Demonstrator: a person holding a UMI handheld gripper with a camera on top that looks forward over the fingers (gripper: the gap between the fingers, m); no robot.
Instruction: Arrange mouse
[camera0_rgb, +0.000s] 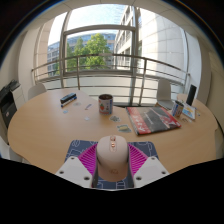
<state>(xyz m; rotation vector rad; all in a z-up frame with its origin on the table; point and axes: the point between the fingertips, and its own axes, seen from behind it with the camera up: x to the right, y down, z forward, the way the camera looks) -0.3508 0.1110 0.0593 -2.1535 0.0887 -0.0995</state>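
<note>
Gripper view: round wooden table, light tan top, curved far rim visible from left to right. Behind it, a large window with a metal railing outside, green trees and a pale building beyond.

Left side of table: a dark flat object lies near the far rim; identity unclear. A dark chair back stands just past the left rim. Centre, toward the far rim: a mug, upright, standing alone. Right of centre: a colourful magazine or printed sheet lies flat, with small items beside it too small to identify. Far right rim: a white upright object and a dark upright stand-like item, close to the edge.

Open surface: broad bare stretch of tabletop on the left and in the middle, between the fingers and the mug. Right side more crowded.

Gripper: magenta pads on both inner faces. The mouse, pale beige, sits between the fingers, nearest the camera, its nose pointing toward the mug. Both pads appear pressed against its sides, no gap seen on either flank; fingers closed to the mouse's width, clamped on it.
</note>
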